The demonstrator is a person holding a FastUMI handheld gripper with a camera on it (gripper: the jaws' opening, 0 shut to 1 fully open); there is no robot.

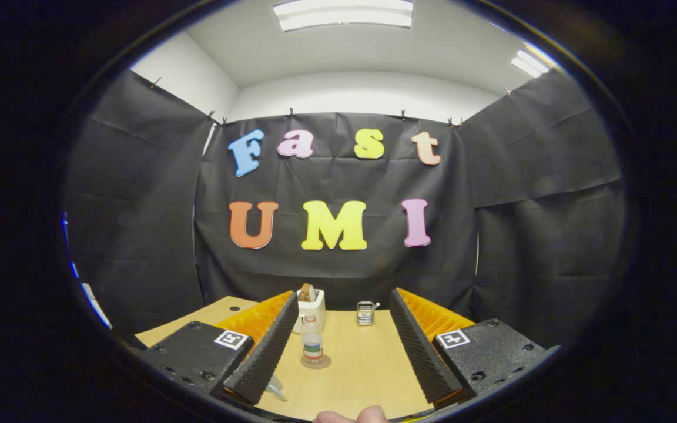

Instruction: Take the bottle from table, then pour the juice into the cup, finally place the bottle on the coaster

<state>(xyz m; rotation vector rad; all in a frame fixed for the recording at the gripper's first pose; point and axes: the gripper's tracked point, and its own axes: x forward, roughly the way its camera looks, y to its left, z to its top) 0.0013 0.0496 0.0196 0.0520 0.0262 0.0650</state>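
Bottle upright on coaster, cap up; tool fingers wide apart, empty.

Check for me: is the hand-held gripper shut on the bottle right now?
No. The hand-held gripper is open, its fingers spread wide, and the bottle stands on the coaster untouched.

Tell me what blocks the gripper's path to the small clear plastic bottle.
Nothing visible does. The small clear plastic bottle stands upright on a round coaster on the wooden table, ahead of the open gripper, nearer one finger. The white toaster and small metal cup stand beyond it.
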